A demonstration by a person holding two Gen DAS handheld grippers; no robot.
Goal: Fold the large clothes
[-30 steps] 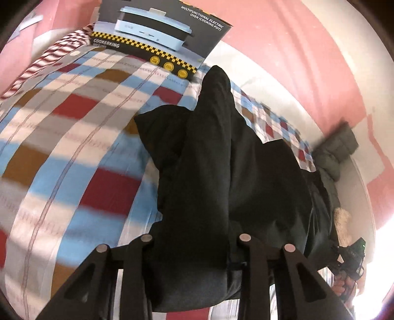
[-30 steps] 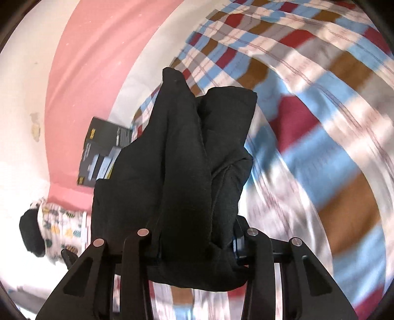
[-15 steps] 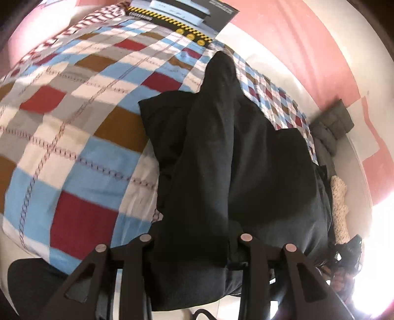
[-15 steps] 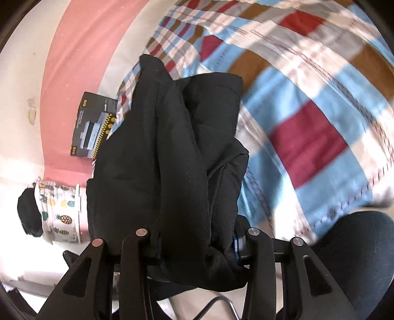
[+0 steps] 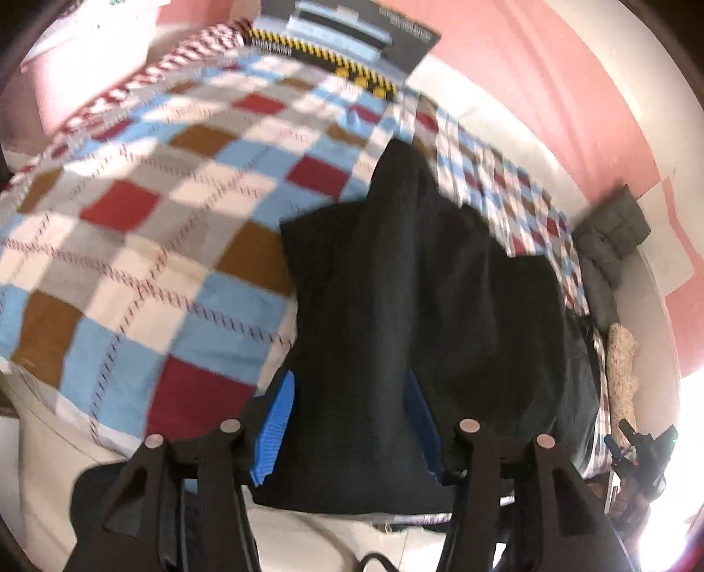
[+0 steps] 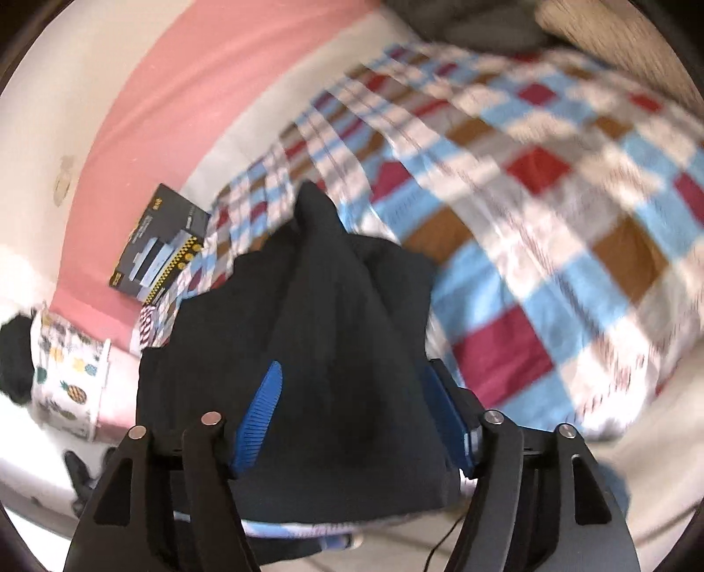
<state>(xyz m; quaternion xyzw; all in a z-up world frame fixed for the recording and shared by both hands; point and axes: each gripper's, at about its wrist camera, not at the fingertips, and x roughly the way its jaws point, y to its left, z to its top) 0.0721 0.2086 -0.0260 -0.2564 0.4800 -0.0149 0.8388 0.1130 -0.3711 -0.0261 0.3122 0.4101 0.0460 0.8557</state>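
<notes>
**Black garment lying between two pairs of opening tongs**

Both tongs were seen with their jaws parting over a black garment (image 5: 422,308) laid on a checked bedspread (image 5: 145,246). On the left gripper (image 5: 347,422) the blue pads (image 5: 275,429) were seen spread to either side of a ridge of dark cloth. A narrow gap could be made out between the left-hand pad and the fabric, while the other pad was partly hidden behind the cloth, so contact there could not be told. The cloth was between the jaws but was not seen to be pinched.

On the right gripper (image 6: 352,422) the blue pads (image 6: 259,416) were likewise spread wide, with the black garment (image 6: 334,343) bunched up between them. The fabric was draped partly over the left-hand pad, and the other pad stood beside the edge of the cloth. No firm squeeze on the cloth was shown.

The garment was heaped in thick folds near the edge of the bed, with one raised crease running away from each camera toward a peak. The bedspread (image 6: 550,229), checked in blue, red, brown and white, was blurred in both views.

A dark printed box (image 5: 347,39) was propped at the far side of the bed against a pink wall (image 5: 550,88); the same box (image 6: 158,246) was seen at the left in the right wrist view. Grey folded cloth (image 5: 611,237) was piled at the right side of the bed in the left wrist view. A pineapple-print fabric (image 6: 66,365) was seen at the left border of the right wrist view.
</notes>
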